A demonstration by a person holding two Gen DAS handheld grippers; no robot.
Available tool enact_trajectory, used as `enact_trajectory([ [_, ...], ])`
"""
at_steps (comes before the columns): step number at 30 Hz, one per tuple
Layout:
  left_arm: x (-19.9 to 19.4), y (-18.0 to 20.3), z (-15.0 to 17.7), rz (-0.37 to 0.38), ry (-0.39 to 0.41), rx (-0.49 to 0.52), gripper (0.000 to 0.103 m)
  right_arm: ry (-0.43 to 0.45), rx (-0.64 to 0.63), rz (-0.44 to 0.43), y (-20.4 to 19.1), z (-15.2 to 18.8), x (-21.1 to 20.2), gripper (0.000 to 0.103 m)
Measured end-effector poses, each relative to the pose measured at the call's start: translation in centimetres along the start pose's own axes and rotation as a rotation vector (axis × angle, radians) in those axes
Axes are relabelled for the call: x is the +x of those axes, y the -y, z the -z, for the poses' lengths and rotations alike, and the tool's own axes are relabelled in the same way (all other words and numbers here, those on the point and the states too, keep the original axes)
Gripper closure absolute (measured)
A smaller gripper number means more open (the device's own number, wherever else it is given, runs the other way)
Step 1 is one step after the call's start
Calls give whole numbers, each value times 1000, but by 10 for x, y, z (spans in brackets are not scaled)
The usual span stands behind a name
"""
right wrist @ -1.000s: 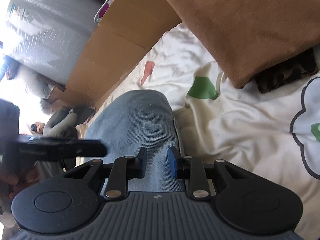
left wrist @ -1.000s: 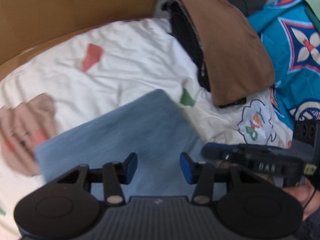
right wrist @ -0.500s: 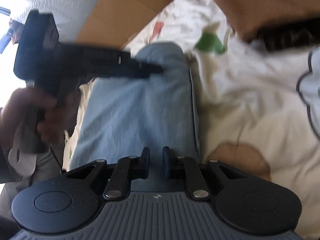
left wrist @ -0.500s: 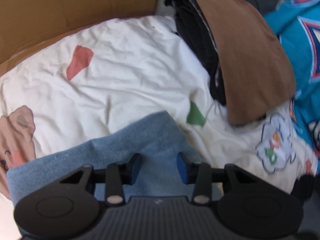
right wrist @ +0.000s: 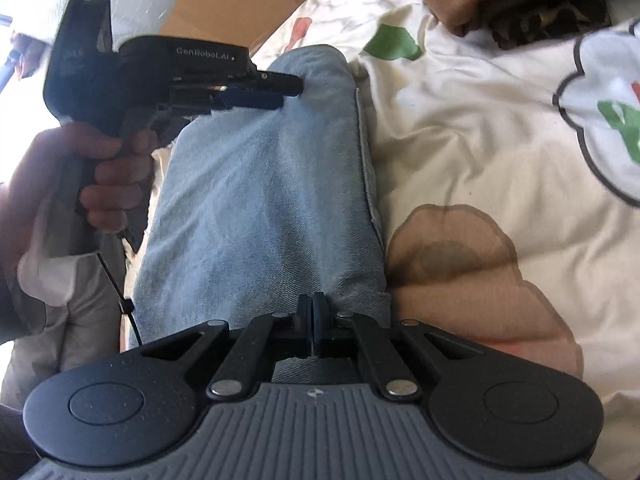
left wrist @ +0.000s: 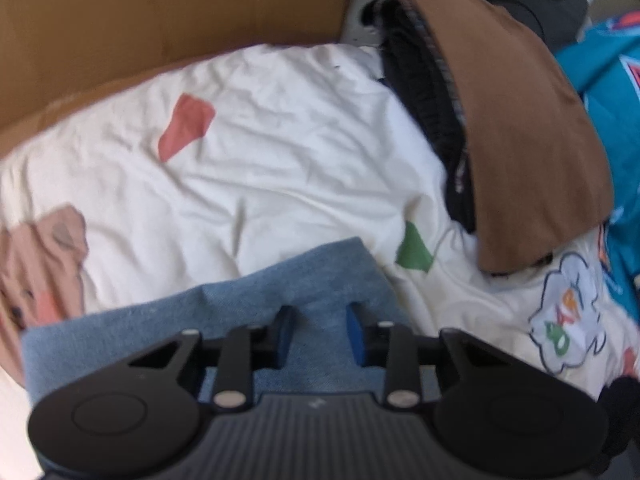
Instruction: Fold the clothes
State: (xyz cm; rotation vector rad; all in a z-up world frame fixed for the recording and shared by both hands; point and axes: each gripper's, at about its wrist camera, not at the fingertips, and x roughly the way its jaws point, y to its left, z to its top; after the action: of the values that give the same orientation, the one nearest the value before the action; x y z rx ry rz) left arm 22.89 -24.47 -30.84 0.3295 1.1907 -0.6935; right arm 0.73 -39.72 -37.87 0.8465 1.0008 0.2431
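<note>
- Left wrist view: your left gripper [left wrist: 318, 330] hovers with its jaws apart and nothing between them, above the folded blue denim garment [left wrist: 224, 316], which lies on the cream printed bedsheet [left wrist: 280, 160]. A stack of brown and dark folded clothes [left wrist: 520, 120] sits to the right
- Right wrist view: your right gripper [right wrist: 312, 322] is pinched closed at the denim's near edge; I judge it grips fabric. If folding over, lift evenly and keep edges aligned; if finished, release gently
</note>
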Motion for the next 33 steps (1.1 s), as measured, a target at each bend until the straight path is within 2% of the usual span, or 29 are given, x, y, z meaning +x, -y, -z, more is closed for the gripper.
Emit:
enact_trajectory([
  [4,-15,11,-6,47,39,33,73,0,5,20,-3,1,-3,99],
  [8,1,15,-11,13,29,44,73,-4,-7,46,-5,2,-3,98],
  [9,7,14,-12,3,20,39,78,-6,-11,53,-6,1,-2,97],
  [11,17,5,-13,4,4,-31,85,-11,-9,64,-6,1,1,98],
  [14,26,-3,-15,8,-7,-94,87,-16,-5,76,-9,1,4,98],
  [19,23,14,-14,-49,-3,6,87,-17,-11,95,-16,0,5,98],
  [22,10,18,-14,-27,2,43,82,-18,-15,106,-20,-1,5,97],
  [25,-8,17,-11,-43,3,82,68,-11,-17,118,-24,-2,5,94],
  [27,-21,13,-7,-58,4,90,67,-1,-17,127,-28,-3,3,95],
  [29,-32,5,-2,-71,15,91,64,10,-17,136,-31,-4,1,90],
  [33,-49,-20,13,-97,14,23,64,30,-33,162,-39,-8,-4,80],
])
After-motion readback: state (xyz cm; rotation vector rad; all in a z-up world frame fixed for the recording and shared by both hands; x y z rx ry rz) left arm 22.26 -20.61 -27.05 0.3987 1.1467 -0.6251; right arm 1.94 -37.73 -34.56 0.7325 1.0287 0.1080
